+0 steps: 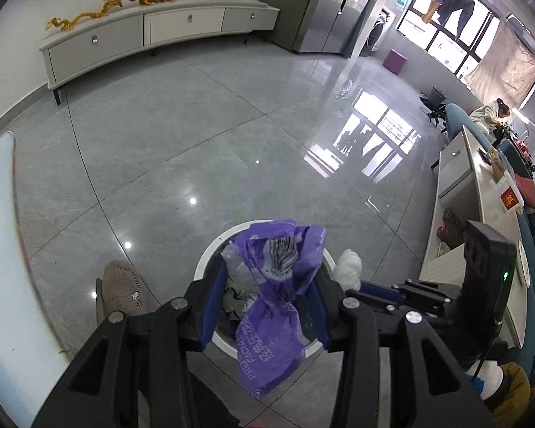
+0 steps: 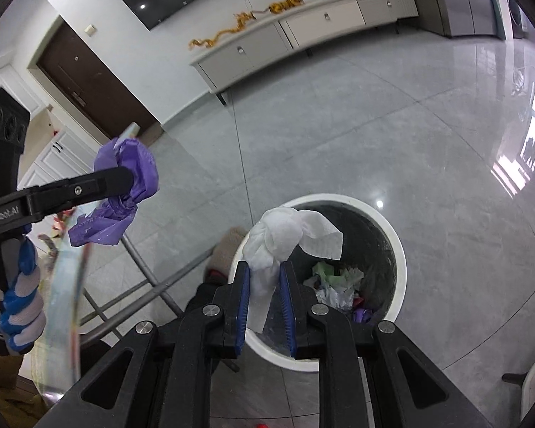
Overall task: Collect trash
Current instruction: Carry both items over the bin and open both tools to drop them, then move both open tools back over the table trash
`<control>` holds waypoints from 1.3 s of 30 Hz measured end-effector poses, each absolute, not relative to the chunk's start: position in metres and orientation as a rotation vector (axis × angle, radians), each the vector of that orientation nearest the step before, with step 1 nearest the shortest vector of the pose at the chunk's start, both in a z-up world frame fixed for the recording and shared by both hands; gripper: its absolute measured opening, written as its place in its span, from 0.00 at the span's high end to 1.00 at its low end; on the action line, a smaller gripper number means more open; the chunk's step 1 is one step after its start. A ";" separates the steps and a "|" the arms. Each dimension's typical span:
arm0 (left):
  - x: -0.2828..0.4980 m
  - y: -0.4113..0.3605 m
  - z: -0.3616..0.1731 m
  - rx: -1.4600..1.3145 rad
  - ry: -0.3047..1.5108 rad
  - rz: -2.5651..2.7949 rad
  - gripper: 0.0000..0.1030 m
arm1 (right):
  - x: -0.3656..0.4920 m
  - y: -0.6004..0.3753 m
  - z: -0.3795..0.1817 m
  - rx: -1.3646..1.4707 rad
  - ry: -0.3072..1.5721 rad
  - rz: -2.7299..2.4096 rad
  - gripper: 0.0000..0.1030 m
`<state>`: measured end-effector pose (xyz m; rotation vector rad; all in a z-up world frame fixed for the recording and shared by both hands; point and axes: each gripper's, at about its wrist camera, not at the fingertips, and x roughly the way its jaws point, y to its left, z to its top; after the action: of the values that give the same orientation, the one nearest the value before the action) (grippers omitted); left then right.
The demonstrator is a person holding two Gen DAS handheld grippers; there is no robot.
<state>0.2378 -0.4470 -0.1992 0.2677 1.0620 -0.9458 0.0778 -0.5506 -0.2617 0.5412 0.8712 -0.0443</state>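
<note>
My left gripper point(image 1: 265, 278) is shut on a crumpled purple plastic wrapper point(image 1: 274, 292) and holds it over the round white-rimmed trash bin point(image 1: 210, 249) on the floor. The wrapper hangs down between the blue pads. My right gripper point(image 2: 264, 285) is shut on a wad of white tissue point(image 2: 278, 239) above the near left rim of the same bin point(image 2: 392, 221), which holds crumpled paper and scraps. The left gripper with the purple wrapper point(image 2: 125, 192) shows at the left of the right wrist view. The tissue point(image 1: 347, 265) shows beside the bin in the left wrist view.
A beige slipper point(image 1: 121, 289) lies on the grey tile floor left of the bin. A glass table edge point(image 2: 64, 285) with metal legs is at the left. A long white TV cabinet point(image 1: 142, 32) lines the far wall. A counter point(image 1: 481, 192) runs along the right.
</note>
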 end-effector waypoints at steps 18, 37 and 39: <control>0.239 -0.436 -0.182 0.180 1.014 -0.947 0.43 | 0.100 -0.542 -0.273 0.492 0.965 -0.099 0.55; 0.161 -0.194 -0.027 0.076 0.552 -0.733 0.43 | 0.023 -0.415 -0.048 0.230 0.525 -0.029 0.55; 0.156 -0.168 -0.017 0.053 0.519 -0.695 0.43 | 0.018 -0.402 -0.034 0.211 0.500 -0.010 0.55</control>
<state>0.1557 -0.1684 -0.0169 0.0532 0.5193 -0.6954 0.0176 -0.4021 -0.0336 0.2109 0.4998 -0.0097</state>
